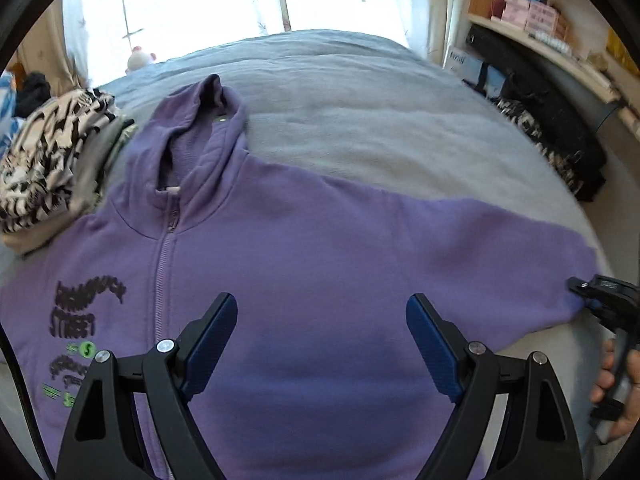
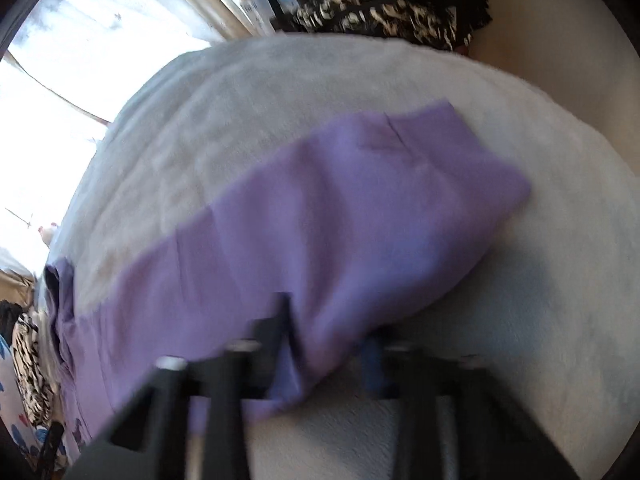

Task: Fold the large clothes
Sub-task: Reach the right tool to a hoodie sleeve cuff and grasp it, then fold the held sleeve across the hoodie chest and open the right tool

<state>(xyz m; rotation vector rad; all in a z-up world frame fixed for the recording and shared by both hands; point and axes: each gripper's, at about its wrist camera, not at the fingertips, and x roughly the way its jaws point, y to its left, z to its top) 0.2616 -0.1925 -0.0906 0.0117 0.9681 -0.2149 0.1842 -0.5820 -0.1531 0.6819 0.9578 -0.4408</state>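
A purple zip hoodie (image 1: 320,260) lies face up and spread on a grey bed cover (image 1: 360,128), hood toward the window, zipper closed, dark print on its chest. My left gripper (image 1: 322,320) hovers open over the hoodie's chest with nothing between its blue pads. The hoodie's sleeve (image 2: 360,208) stretches out to the right across the bed. My right gripper (image 2: 324,340), blurred, has the lower edge of that sleeve bunched between its fingers. In the left wrist view the right gripper (image 1: 580,300) sits at the sleeve's end, with a person's hand (image 1: 612,392) on its handle.
A pile of black-and-white patterned clothes (image 1: 44,168) lies beside the hoodie's left shoulder. A dark patterned garment (image 1: 560,148) sits at the bed's right edge below a wooden shelf (image 1: 540,20). Curtained windows run behind the bed.
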